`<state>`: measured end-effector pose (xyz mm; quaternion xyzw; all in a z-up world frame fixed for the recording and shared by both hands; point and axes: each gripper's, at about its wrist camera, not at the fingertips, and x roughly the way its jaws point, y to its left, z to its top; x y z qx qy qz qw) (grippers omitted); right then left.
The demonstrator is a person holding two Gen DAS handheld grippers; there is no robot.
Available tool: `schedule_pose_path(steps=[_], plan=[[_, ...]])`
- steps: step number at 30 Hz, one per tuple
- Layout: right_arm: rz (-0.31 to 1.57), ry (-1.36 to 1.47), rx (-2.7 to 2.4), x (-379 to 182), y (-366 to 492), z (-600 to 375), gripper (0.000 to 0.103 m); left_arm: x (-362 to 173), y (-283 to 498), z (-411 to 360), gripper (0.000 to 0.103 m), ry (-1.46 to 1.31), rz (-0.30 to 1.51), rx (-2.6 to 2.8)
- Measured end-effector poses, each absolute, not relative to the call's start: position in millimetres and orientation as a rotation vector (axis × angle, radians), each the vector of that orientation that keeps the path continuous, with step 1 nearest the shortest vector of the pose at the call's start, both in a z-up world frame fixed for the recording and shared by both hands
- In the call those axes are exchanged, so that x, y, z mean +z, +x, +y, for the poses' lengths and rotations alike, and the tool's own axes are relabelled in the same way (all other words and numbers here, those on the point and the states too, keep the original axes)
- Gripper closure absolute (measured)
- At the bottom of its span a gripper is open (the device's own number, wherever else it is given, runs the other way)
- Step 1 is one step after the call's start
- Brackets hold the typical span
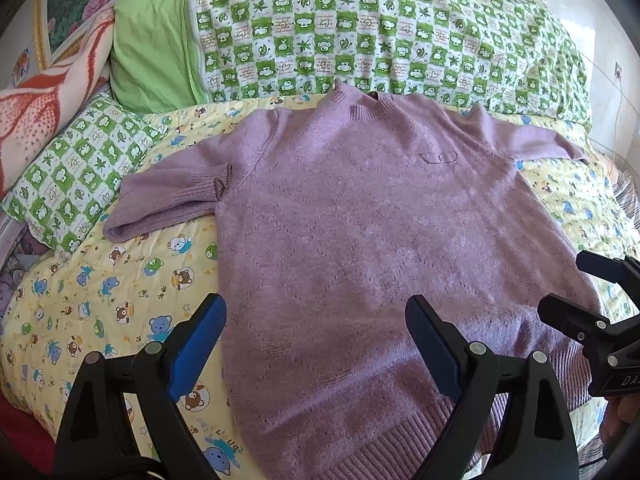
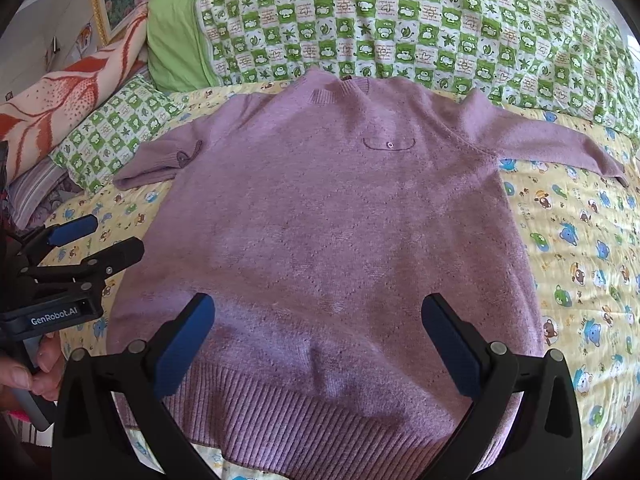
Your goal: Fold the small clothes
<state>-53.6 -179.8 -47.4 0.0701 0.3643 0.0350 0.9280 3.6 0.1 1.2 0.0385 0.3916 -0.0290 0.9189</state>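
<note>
A lilac knitted sweater lies flat, front up, on a yellow cartoon-bear bed sheet, collar toward the pillows. Its left sleeve is folded back on itself; its right sleeve stretches out. My left gripper hovers open over the sweater's lower left part, near the ribbed hem. My right gripper hangs open over the middle of the hem. Neither holds anything. Each gripper also shows at the edge of the other's view: the right gripper, the left gripper.
A green-and-white checked quilt lies behind the sweater, with a matching pillow and an orange-patterned blanket at the left. A framed picture hangs on the wall. A hand grips the left gripper's handle.
</note>
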Motion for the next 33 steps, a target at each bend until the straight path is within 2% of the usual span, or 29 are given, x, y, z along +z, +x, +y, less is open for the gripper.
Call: schedule_pose_path(steps=[33], plan=[[0.741,0.152,0.082,-46.3,-50.1,-178.1,0.0,-3.0,10.1,-6.6,0.011,0.128,0.845,-0.023]])
